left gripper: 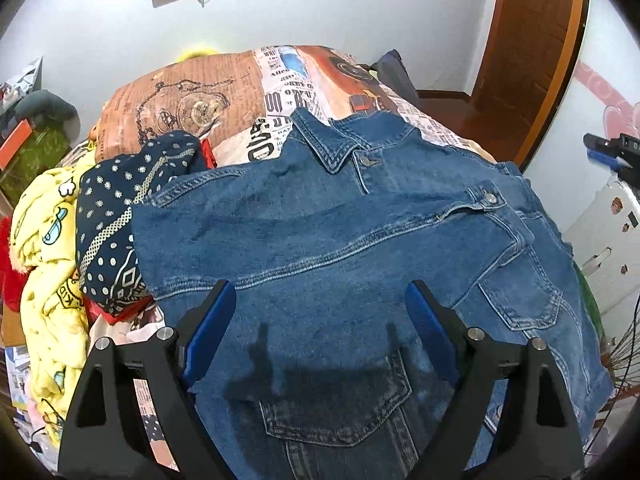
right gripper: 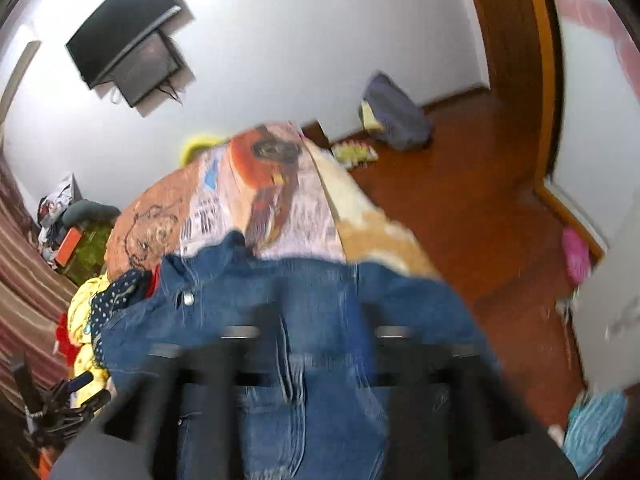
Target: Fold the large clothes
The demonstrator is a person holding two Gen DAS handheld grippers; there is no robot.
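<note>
1. Blue denim jacket [left gripper: 360, 248], stiff woven cotton with pale topstitched seams, metal buttons and flap pockets, lies spread over the bed; collar points toward the far wall, and a fold of it covers the near half.
2. Bed cover [left gripper: 224, 96] is a smooth printed sheet of newsprint and pocket-watch motifs, in orange, tan and white.
3. At the jacket's left edge, just touching: a navy polka-dot cloth [left gripper: 116, 216], then a fluffy yellow cartoon-print blanket [left gripper: 44, 248].
4. Left hand-held gripper [left gripper: 320, 332]: black frame, blue pads, jaws spread wide above the denim, nothing between them; its shadow falls on the cloth.
5. Right hand-held gripper [right gripper: 316, 360]: heavily blurred; denim shows between the dark fingers, but I cannot tell whether it is pinched or loose.
6. Open room: bare sheet beyond the collar; the jacket's right side reaches the bed edge.
7. Only the right wrist view shows the red-brown wooden floor [right gripper: 460, 208] beside the bed and the whole black wall-mounted screen [right gripper: 128, 36]. Only the left wrist view gives sharp seam detail.
</note>
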